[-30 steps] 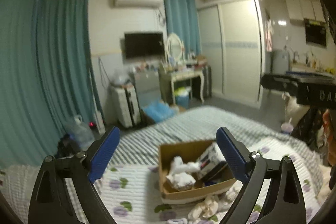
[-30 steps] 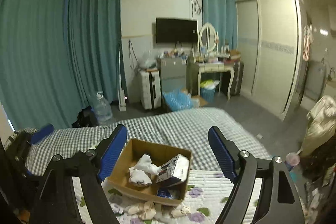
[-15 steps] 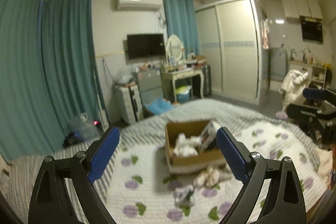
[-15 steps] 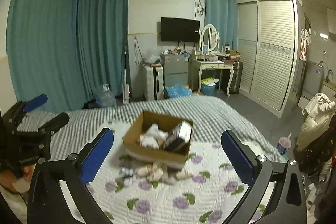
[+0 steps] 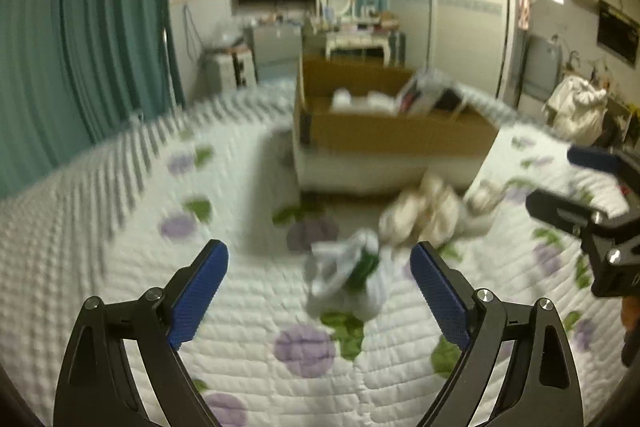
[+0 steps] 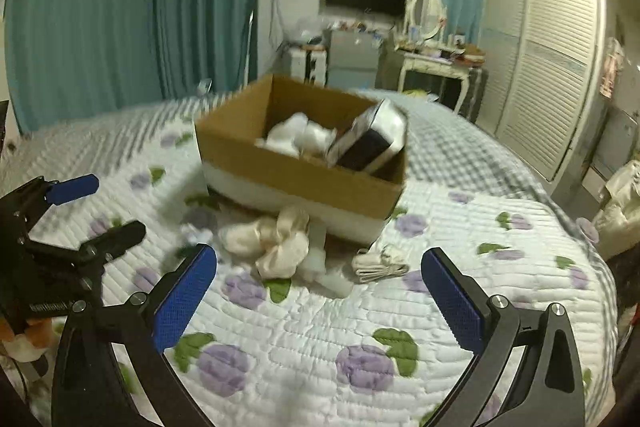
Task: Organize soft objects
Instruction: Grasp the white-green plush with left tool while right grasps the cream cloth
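A cardboard box (image 6: 280, 171) (image 5: 396, 135) stands on a floral quilt and holds white soft items (image 6: 298, 135) and a dark packet (image 6: 368, 145). In front of it lie cream rolled socks (image 6: 276, 239) (image 5: 420, 215), a folded beige pair (image 6: 380, 261) and a white-and-green sock (image 5: 348, 279). My left gripper (image 5: 319, 287) is open just above the quilt, the white-and-green sock between its fingers. My right gripper (image 6: 319, 291) is open and empty, a little short of the cream socks. Each gripper also shows in the other's view, the left (image 6: 60, 239) and the right (image 5: 592, 203).
The quilt (image 6: 320, 347) covers a bed with a grey checked blanket (image 6: 460, 147) behind the box. Teal curtains (image 6: 120, 7), a dressing table (image 6: 432, 63), a TV and a white wardrobe (image 6: 552, 59) line the far walls.
Both grippers have dropped low and moved forward toward the socks in front of the box. Both stay open. The left view is blurred by motion.
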